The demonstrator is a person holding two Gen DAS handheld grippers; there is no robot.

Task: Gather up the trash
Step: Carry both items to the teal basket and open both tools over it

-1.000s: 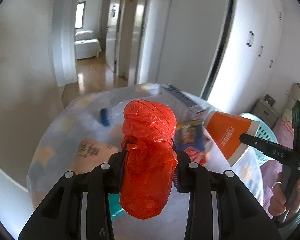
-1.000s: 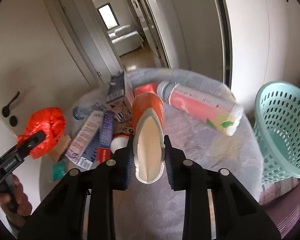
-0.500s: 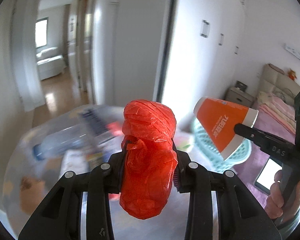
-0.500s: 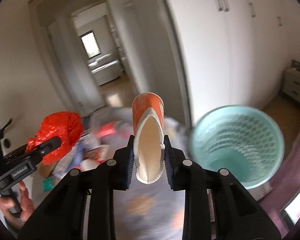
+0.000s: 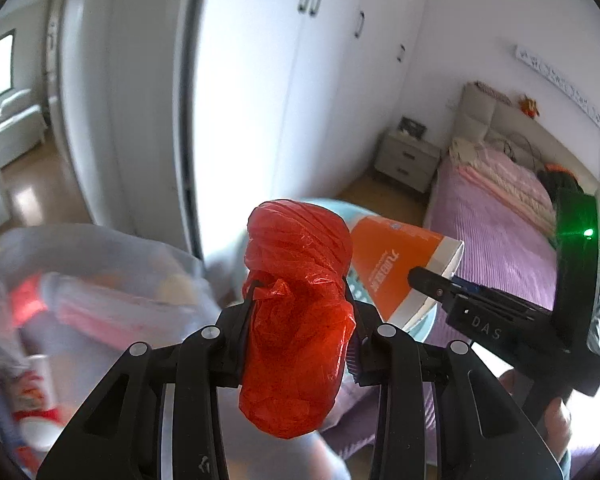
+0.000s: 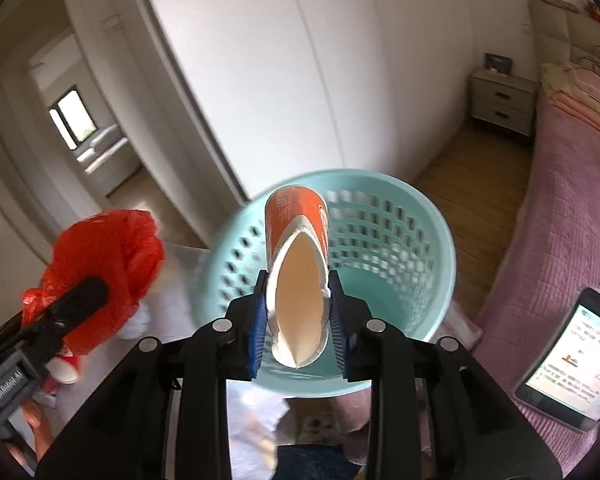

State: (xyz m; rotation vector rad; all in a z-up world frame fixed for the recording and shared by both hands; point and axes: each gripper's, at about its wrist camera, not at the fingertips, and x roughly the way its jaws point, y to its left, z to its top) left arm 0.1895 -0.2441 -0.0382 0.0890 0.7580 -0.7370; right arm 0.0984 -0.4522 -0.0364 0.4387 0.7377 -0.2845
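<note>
My left gripper (image 5: 298, 320) is shut on a crumpled red plastic bag (image 5: 296, 320), held in the air; it also shows in the right wrist view (image 6: 100, 276) at the left. My right gripper (image 6: 298, 308) is shut on a squashed orange paper cup (image 6: 298, 264), held over the open mouth of a light teal perforated basket (image 6: 400, 248). In the left wrist view the orange cup (image 5: 396, 264) sits just right of the bag, and the basket is mostly hidden behind both.
A round table with a pale cloth (image 5: 100, 280) holds blurred trash at the left, including a pink tube (image 5: 112, 312). A bed with a purple cover (image 6: 572, 208) lies to the right, with a lit phone (image 6: 568, 356) on it. White wardrobe doors (image 6: 280, 72) stand behind.
Both grippers have swung right, away from the table's trash toward the basket. The cup now hangs over the basket mouth; the red bag has come alongside it.
</note>
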